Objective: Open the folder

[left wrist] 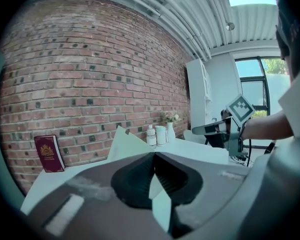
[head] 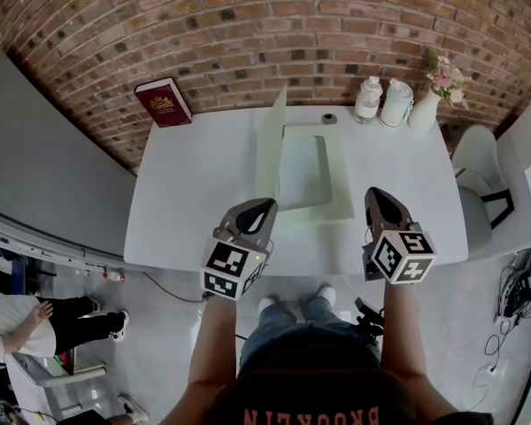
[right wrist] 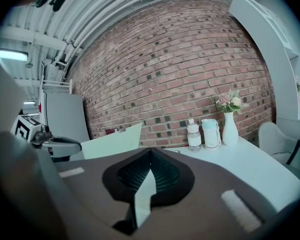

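The pale green folder (head: 317, 173) lies open on the white table (head: 195, 193), its left cover (head: 271, 140) standing nearly upright. That cover also shows in the left gripper view (left wrist: 124, 142) and in the right gripper view (right wrist: 112, 141). My left gripper (head: 264, 207) hovers near the table's front edge, just short of the folder, jaws shut and empty (left wrist: 154, 156). To the right, my right gripper (head: 378, 195) hangs over the front edge, also shut with nothing in it (right wrist: 150, 151). Neither gripper touches the folder.
A dark red book (head: 164, 102) leans on the brick wall at the back left. At the back right stand a bottle (head: 367, 98), a white tumbler (head: 396, 102) and a vase of flowers (head: 429, 104). A chair (head: 478, 184) is beside the table's right end.
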Motion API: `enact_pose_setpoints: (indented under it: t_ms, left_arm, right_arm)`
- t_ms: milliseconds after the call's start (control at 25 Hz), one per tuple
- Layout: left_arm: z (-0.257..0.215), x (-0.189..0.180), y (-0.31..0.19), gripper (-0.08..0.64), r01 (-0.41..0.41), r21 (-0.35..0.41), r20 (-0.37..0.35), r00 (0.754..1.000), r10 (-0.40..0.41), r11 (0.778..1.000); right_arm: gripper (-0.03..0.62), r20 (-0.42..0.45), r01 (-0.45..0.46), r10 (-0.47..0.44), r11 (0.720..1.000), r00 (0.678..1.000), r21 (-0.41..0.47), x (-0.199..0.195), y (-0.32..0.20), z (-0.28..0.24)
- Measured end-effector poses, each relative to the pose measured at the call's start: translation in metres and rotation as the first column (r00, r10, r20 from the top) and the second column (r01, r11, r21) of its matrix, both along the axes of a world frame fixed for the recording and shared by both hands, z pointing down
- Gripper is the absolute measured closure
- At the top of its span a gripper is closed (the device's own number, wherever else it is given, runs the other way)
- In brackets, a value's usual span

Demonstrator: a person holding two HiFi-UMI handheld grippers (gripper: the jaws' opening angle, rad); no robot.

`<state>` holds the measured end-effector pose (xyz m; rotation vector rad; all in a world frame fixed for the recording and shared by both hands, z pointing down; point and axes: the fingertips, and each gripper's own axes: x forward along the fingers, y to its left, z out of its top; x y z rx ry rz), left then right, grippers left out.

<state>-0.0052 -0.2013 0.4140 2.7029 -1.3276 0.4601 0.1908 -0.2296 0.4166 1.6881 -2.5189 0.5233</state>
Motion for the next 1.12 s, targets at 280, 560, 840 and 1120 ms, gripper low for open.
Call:
enact_pose_setpoints:
  t_ms: [280, 560, 840, 1120]
  left_arm:
    - [-0.007, -0.047, 0.001, 0.557, 0.035, 0.016, 0.002, 0.999, -0.035, 0.999]
    - [-0.007, -0.092, -0.001, 0.555, 0.112, 0.04, 0.048, 0.992, -0.114, 0.993]
    - [0.005, -0.142, -0.005, 0.537, 0.228, 0.041, 0.103, 0.967, -0.231, 0.973]
    - [0.022, -0.19, -0.01, 0.468, 0.313, 0.051, 0.23, 0.921, -0.316, 0.948]
  right_arm:
    - [0.594, -0.012, 0.013, -0.013, 1.0, 1.0, 0.016, -0.035, 0.002, -0.01]
    - [0.594, -0.026, 0.039, -0.038, 0.999, 0.999, 0.027, -0.07, -0.001, -0.016]
    - [0.594, -0.038, 0.065, -0.064, 0.998, 0.997, 0.024, -0.098, -0.004, -0.015]
    - [0.594, -0.034, 0.065, -0.064, 0.998, 0.997, 0.015, -0.119, -0.009, -0.012]
